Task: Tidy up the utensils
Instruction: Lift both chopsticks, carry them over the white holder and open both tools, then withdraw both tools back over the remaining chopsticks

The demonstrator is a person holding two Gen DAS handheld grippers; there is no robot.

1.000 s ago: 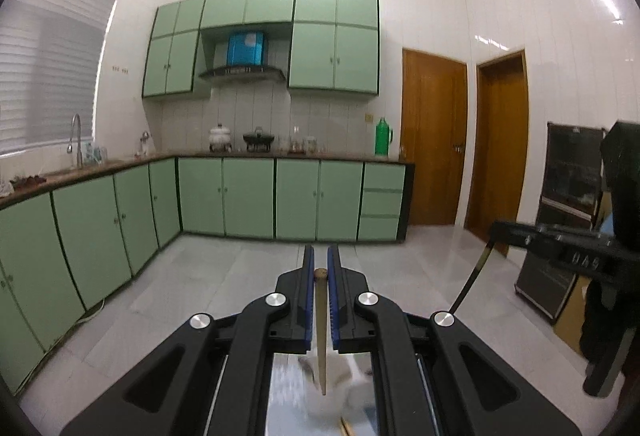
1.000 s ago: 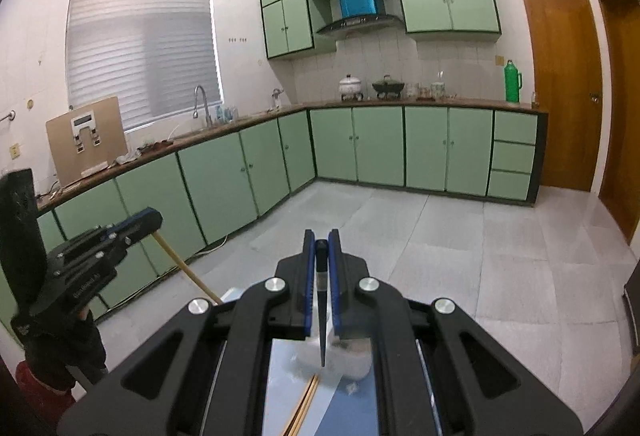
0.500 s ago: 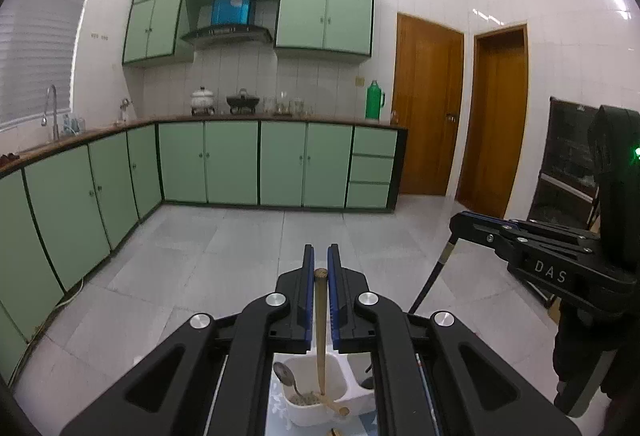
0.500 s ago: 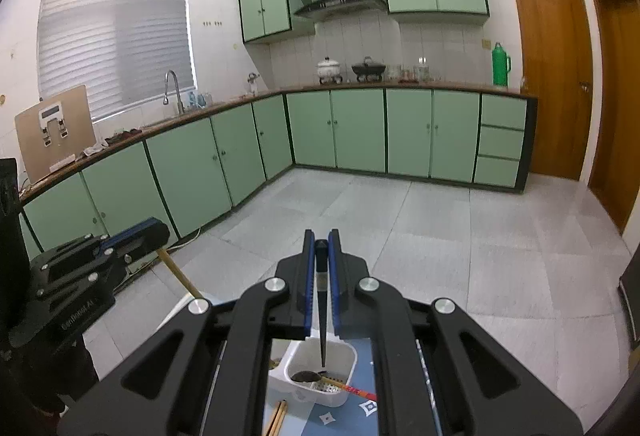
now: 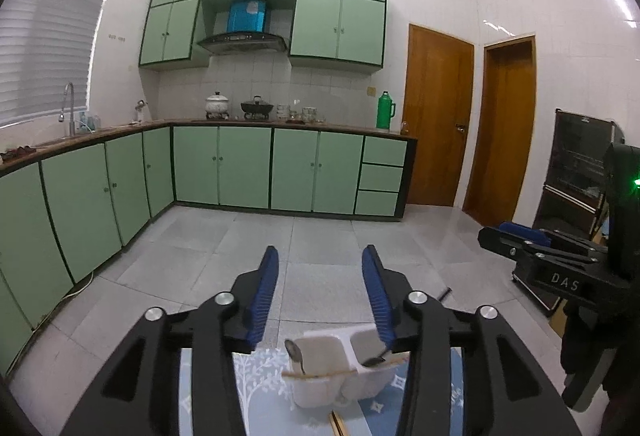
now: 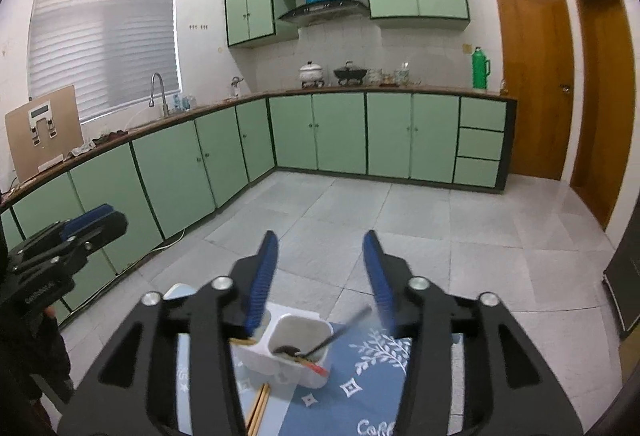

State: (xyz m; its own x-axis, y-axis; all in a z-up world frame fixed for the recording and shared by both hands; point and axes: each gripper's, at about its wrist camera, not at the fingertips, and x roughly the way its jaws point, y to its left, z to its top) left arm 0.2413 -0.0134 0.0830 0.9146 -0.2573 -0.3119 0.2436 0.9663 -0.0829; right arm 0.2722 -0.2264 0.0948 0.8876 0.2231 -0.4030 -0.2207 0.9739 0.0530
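Utensils in white two-compartment holder (image 5: 336, 376) on blue patterned mat (image 6: 372, 384), low in both wrist views. Left compartment: metal spoon (image 5: 295, 354), wooden chopstick (image 5: 320, 375) lying across rim. Right compartment: dark spoon (image 6: 320, 346) leaning out, red-tipped stick beside it. Loose chopstick pair (image 6: 258, 406) on mat just in front of holder. Left gripper (image 5: 320, 276) fingers opening, nothing between. Right gripper (image 6: 320, 264) fingers opening, nothing gripped.

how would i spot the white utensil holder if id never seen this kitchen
Find the blue patterned mat lying below the grippers. The white utensil holder stands on it, a two-compartment tub with utensils leaning inside; the loose chopsticks beside it lie flat on the mat.
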